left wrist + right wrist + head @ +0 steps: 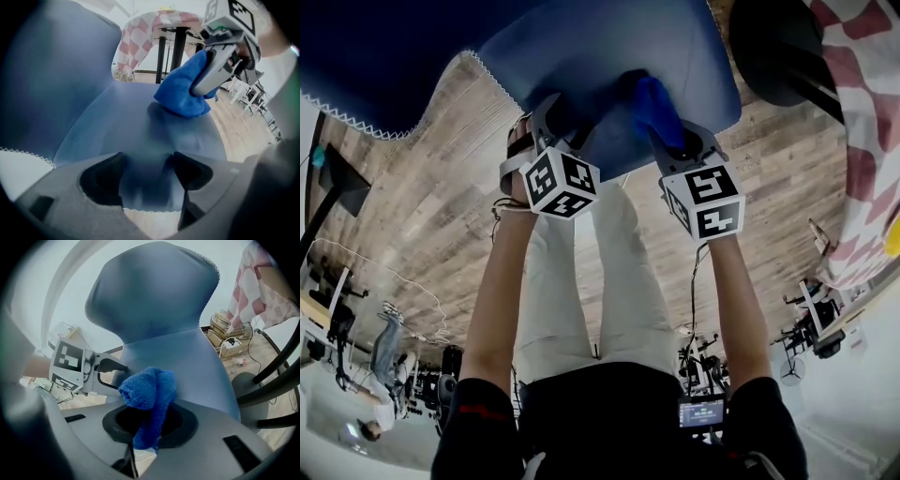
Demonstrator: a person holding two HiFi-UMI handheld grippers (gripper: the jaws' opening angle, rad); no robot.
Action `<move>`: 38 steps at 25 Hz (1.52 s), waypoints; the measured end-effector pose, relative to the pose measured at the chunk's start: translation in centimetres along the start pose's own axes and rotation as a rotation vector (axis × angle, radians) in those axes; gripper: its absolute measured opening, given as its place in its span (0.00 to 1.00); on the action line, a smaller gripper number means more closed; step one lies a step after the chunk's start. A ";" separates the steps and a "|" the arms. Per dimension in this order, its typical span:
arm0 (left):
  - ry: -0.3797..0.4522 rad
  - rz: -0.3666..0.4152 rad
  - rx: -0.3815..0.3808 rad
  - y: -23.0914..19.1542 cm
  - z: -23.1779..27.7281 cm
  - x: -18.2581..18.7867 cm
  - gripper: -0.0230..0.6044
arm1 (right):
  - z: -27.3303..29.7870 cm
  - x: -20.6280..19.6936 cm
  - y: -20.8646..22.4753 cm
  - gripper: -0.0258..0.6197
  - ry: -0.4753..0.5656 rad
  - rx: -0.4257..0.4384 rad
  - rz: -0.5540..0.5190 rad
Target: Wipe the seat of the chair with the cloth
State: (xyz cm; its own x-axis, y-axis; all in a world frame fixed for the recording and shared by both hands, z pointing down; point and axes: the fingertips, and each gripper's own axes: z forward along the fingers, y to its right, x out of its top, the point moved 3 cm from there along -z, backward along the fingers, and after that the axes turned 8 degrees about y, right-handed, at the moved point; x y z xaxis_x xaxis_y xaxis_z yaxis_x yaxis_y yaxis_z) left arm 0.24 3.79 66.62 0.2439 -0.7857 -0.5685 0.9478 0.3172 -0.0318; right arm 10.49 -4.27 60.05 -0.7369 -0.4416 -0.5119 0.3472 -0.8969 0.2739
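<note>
The chair's blue seat [609, 52] fills the top of the head view, with its darker backrest [375, 56] to the left. My right gripper [673, 131] is shut on a bunched blue cloth [652, 101], which rests against the seat [192, 366]. In the right gripper view the cloth [150, 390] sticks up out of the jaws in a folded wad. My left gripper [555, 117] hangs over the seat's front edge, left of the cloth [183, 93]. It [147, 176] is open, with only the seat [131, 122] showing between its jaws.
A table under a red and white checkered cover [862, 112] stands to the right, on a black pedestal leg [178, 44] with a round base [778, 47]. The floor is wood planks [441, 206]. The person's light trousers [600, 300] are just behind the seat. Boxes [229, 333] sit on the floor.
</note>
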 end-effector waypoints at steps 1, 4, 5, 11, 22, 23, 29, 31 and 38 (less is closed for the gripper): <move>0.000 -0.003 0.002 0.0 0.1 0.0 0.57 | 0.0 -0.1 0.2 0.13 -0.001 0.000 0.003; 0.026 -0.005 -0.007 0.0 0.2 -0.2 0.57 | 0.2 -0.4 0.6 0.13 -0.007 -0.002 0.002; 0.036 -0.008 -0.014 0.0 0.2 -0.2 0.57 | 0.3 -0.5 0.8 0.13 -0.008 -0.004 -0.001; 0.044 -0.022 -0.048 -0.1 0.3 -0.3 0.57 | 0.9 1.3 2.0 0.13 0.019 -0.022 -0.045; 0.026 -0.024 -0.044 -0.1 0.4 -0.2 0.57 | 2.4 9.7 6.4 0.13 0.094 -0.098 -0.219; 0.027 -0.025 -0.043 -0.1 0.4 -0.2 0.57 | 2.5 10.5 7.0 0.13 0.099 -0.108 -0.231; 0.031 -0.024 -0.038 -0.2 0.4 -0.2 0.57 | 3.9 14.3 10.5 0.13 0.139 -0.175 -0.270; 0.034 -0.027 -0.040 -0.1 0.4 -0.3 0.57 | 4.5 14.8 11.5 0.13 0.143 -0.209 -0.291; 0.056 -0.031 -0.041 -0.1 0.4 -0.3 0.57 | 6.5 15.3 13.6 0.13 0.114 -0.345 -0.371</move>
State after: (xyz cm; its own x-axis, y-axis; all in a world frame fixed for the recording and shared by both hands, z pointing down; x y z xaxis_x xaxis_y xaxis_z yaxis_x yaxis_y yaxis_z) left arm 0.14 3.80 67.14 0.2020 -0.7651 -0.6114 0.9453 0.3155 -0.0825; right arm 0.16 -23.03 61.23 -0.7853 -0.0751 -0.6145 0.2599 -0.9409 -0.2172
